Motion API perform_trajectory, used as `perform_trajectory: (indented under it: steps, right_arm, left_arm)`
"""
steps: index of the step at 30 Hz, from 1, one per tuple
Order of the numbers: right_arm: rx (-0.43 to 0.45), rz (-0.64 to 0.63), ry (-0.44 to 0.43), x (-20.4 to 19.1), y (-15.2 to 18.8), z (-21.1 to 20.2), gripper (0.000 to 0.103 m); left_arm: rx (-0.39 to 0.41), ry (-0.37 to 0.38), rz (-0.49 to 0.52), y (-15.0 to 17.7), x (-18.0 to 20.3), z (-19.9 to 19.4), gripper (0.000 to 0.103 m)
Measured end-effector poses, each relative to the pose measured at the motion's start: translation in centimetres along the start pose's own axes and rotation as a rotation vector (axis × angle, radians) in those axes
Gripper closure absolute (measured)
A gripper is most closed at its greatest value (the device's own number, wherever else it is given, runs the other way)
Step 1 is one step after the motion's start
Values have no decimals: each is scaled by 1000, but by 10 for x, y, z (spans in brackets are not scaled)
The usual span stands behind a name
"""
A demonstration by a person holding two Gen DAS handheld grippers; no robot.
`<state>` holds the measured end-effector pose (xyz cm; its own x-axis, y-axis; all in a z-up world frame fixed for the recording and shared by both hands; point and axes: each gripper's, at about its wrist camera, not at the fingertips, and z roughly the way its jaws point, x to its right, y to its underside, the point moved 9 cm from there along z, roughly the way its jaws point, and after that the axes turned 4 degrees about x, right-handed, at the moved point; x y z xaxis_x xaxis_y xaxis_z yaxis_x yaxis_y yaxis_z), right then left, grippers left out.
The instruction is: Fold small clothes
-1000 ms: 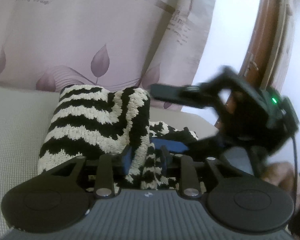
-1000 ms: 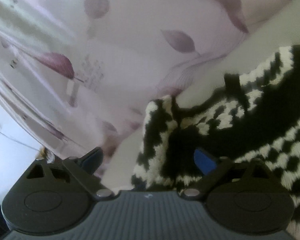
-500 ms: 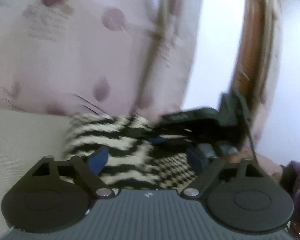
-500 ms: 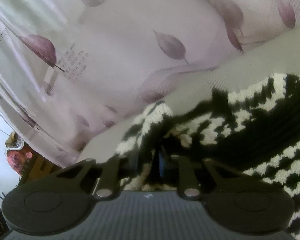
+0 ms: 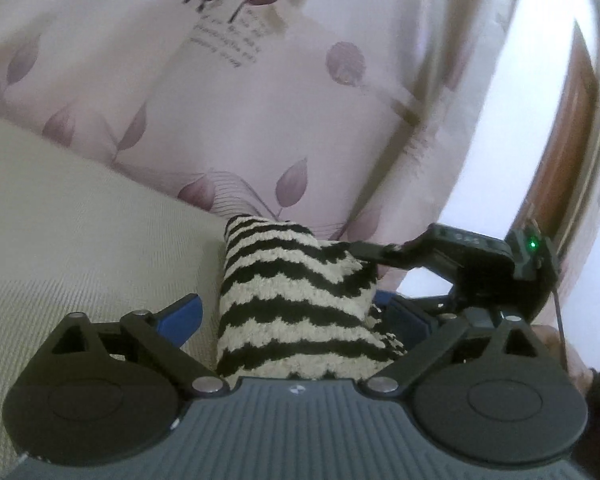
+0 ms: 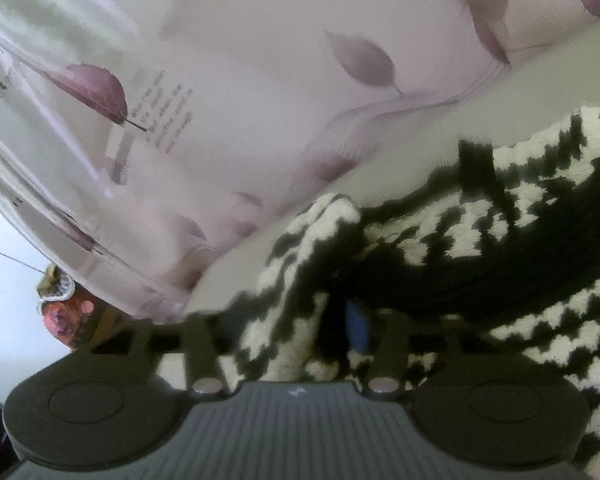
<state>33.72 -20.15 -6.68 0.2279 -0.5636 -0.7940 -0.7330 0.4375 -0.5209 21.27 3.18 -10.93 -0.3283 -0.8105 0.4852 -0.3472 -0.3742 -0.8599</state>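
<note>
A black-and-cream zigzag knitted garment (image 5: 296, 300) lies bunched on the beige surface (image 5: 80, 240). My left gripper (image 5: 296, 320) is open, its blue pads (image 5: 184, 312) either side of the folded knit. My right gripper (image 6: 340, 320) is shut on an edge of the garment (image 6: 520, 240); it also shows in the left wrist view (image 5: 460, 264), at the garment's right side, its finger reaching over the top fold.
A pink curtain (image 5: 260, 100) with purple leaves and printed text hangs behind the surface. A brown wooden door frame (image 5: 568, 140) stands at the right. A person's hand (image 5: 548, 332) shows behind the right gripper.
My left gripper has opened and let go of the knit. My right gripper has shut on the garment's edge. Both views have shifted.
</note>
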Motion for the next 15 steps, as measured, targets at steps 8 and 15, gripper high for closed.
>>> perform_trajectory:
  steps: [8,15]
  right_arm:
    - [-4,-112,84,-4,7,11,86]
    - [116,-212,113,-2,-51,-60,87]
  left_arm:
    - [-17,-23,-64,2,-7,-3,5]
    - [-14,-35,-83,0,-12,-1,4]
